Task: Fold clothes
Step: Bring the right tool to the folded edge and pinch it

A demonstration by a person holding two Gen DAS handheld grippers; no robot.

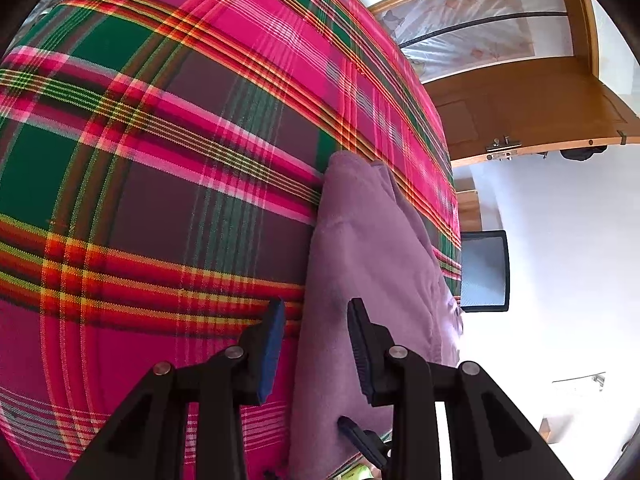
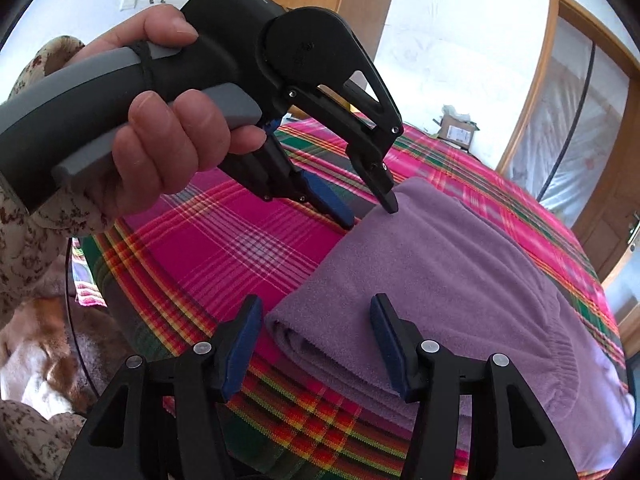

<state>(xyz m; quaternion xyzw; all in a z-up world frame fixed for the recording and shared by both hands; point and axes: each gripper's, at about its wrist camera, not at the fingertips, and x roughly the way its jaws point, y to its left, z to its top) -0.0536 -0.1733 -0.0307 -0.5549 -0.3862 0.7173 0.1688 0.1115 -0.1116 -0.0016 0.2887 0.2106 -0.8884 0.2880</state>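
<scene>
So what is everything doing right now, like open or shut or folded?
Purple garment: folded in layers, lying flat on the bed.
Plaid bedspread: spread out under the garment.
Left gripper: open, tips at the garment's far fold edge.
Right gripper: open wide, nothing pinched, its fingers either side of the near corner.
Wooden door: standing open.

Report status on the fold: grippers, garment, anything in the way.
Left gripper open at the far folded edge, one finger tip on top. Right gripper open, straddling the near corner. Purple garment folded on plaid bedspread. Nothing in the way.
</scene>
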